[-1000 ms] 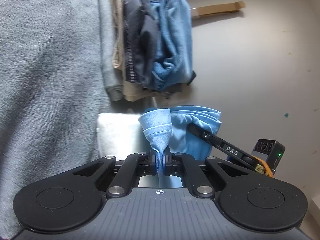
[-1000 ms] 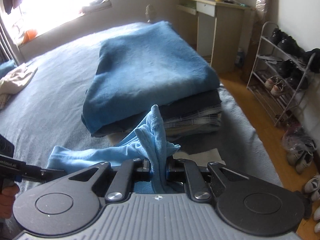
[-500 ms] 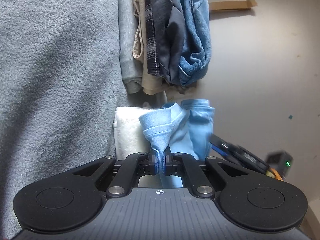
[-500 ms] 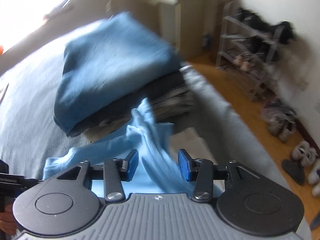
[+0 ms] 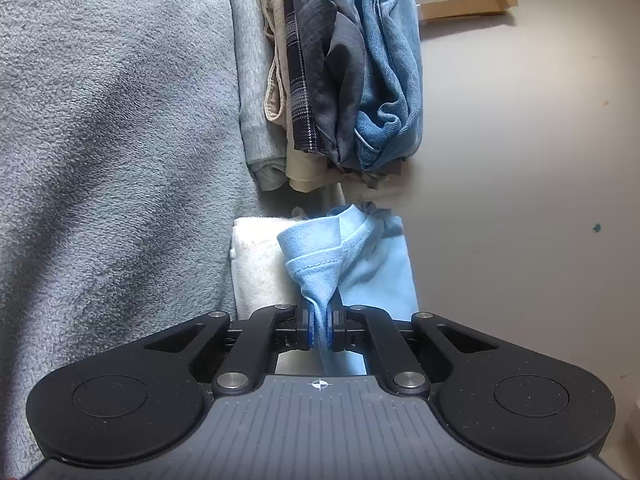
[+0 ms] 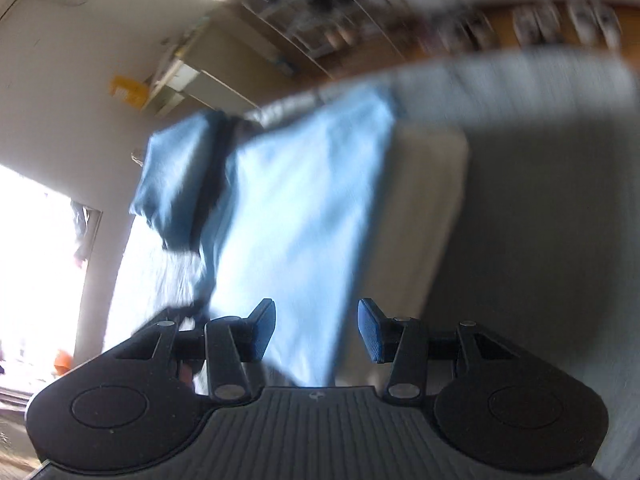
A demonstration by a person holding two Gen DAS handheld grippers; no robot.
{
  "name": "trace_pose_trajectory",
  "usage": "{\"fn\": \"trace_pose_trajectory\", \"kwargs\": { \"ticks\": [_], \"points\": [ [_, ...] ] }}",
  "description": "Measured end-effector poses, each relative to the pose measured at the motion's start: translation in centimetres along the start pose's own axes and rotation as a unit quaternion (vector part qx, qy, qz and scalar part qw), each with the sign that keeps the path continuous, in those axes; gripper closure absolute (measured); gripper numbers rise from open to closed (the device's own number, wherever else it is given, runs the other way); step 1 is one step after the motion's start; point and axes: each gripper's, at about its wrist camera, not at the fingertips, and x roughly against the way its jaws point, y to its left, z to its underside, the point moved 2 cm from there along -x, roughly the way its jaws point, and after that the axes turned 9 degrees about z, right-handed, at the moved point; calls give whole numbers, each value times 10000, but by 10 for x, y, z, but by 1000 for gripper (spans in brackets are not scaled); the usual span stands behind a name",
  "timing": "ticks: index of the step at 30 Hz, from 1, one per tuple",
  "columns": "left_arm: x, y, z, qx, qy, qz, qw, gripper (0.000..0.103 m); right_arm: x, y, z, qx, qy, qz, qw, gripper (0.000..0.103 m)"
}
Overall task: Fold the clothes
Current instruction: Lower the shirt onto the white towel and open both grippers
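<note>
The right gripper point(image 6: 316, 330) has let go and rolled away, its jaws apart and empty over the light blue shirt point(image 6: 304, 216), its view blurred. The left gripper point(image 5: 319, 326) pinches the shirt's hem, near the clothes stack point(image 5: 344, 72) on the grey blanket point(image 5: 112, 140).

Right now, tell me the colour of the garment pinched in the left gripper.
Light blue garment, clearest in the left wrist view.
</note>
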Motion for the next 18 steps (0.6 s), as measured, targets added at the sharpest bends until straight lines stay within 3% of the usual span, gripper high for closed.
{"fn": "trace_pose_trajectory", "kwargs": {
  "ticks": [8, 14, 15, 18],
  "points": [
    [-4, -6, -2, -162, -11, -201, 9997, 99, -26, -7, 23, -41, 358, -224, 9991, 60],
    [-7, -4, -2, -122, -12, -229, 9997, 99, -31, -6, 31, 1, 494, -416, 9979, 82],
    [-7, -4, -2, -118, -8, -228, 9997, 99, -32, -6, 31, 15, 487, -399, 9980, 91],
    [-5, -8, -3, -220, -55, -194, 9996, 101, -27, -3, 33, 159, 352, -458, 9982, 97]
  ]
}}
